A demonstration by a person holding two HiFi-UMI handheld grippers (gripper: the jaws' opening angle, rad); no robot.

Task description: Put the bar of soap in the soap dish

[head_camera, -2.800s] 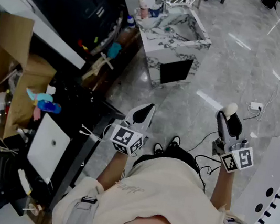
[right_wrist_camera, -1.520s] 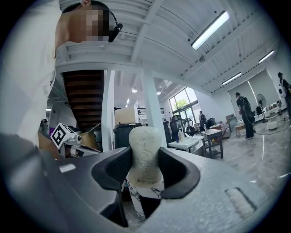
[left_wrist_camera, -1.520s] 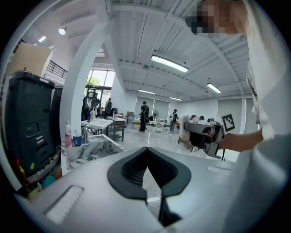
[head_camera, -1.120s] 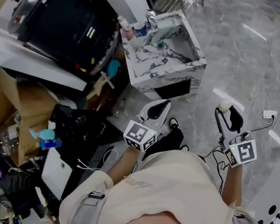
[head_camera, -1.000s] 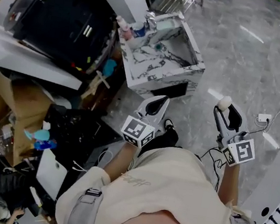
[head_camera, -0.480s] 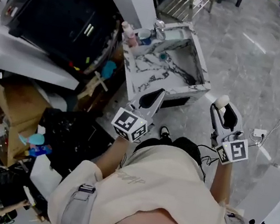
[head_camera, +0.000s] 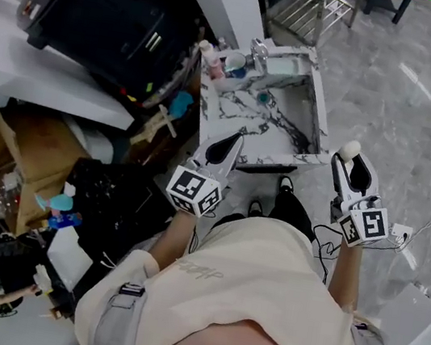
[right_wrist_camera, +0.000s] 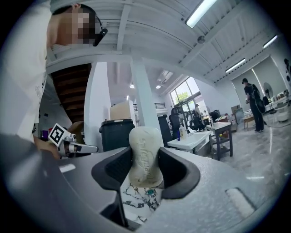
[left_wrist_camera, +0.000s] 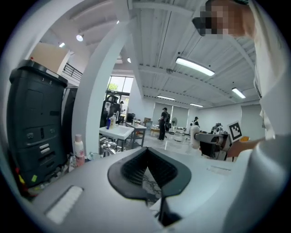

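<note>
Looking along the right tongs (right_wrist_camera: 144,160), the bar of soap (right_wrist_camera: 143,145) stands upright between the two dark pads (right_wrist_camera: 119,169), pinched on both flanks. Raised lettering runs down its face, a detail the head view loses (there the bar is only a pale knob at the tongs' tip). Below the soap, through the gap, marble veining and a small teal ring (right_wrist_camera: 149,192) show.

The head view gives the layout: the marble sink (head_camera: 217,111) sits just ahead of the person, with a pink bottle (head_camera: 212,60) at its far left corner and a big black bin (head_camera: 102,18) off to its left. The left tongs (head_camera: 231,142) point at the sink's near left corner; the right ones sit just off its near right corner, well apart from the left.

The left gripper view settles what the overhead angle leaves vague — its pads meet at the tips, with nothing between them.

Both forearms (head_camera: 174,241) stretch forward from the torso, and both pairs of tongs lie roughly level.
</note>
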